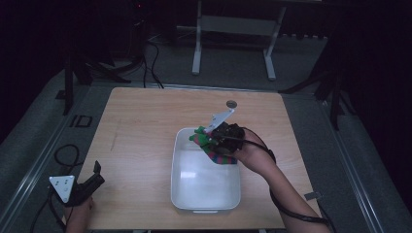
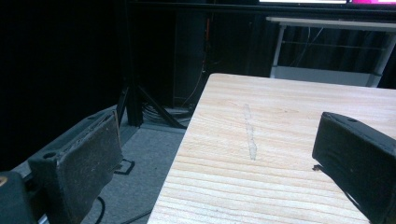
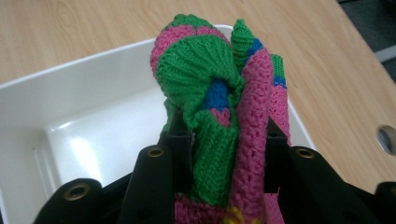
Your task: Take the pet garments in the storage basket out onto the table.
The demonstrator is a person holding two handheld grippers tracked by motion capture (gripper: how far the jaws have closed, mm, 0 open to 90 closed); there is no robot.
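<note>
up close, the right gripper (image 3: pixel 219 154) has its two black fingers (image 3: pixel 180 149) pressed in on a bunched knitted cloth of green, pink and blue yarn (image 3: pixel 219 93), so the fingers are narrow and holding it. the cloth is folded into thick ribbed ridges: a green rounded fold at the front with a small blue patch in its hollow, a pink band running up the right side, and another pink band curving over the top. a bit of yellow shows at the very bottom between the fingers. the cloth rises out past the fingertips and hangs over the far right corner of a white rectangular plastic tub (image 3: pixel 70 107), whose inside looks smooth and glossy.

from the high view, the same knitted cloth (image 1: pixel 214 153) sits at the upper right part of the white tub (image 1: pixel 204 194), gripped by the right gripper (image 1: pixel 214 141), with a hand (image 1: pixel 250 155) and forearm coming in from the lower right and a black cable trailing along the arm. the tub rests near the middle of the light wooden bench (image 1: pixel 136 136).

the left gripper (image 2: pixel 215 158) has its fingers (image 2: pixel 88 154) set wide apart with nothing between them, over the left edge of the bench (image 2: pixel 280 121). in the high view the left gripper (image 1: pixel 94 170) lies at the near left corner of the bench, well apart from the tub.
</note>
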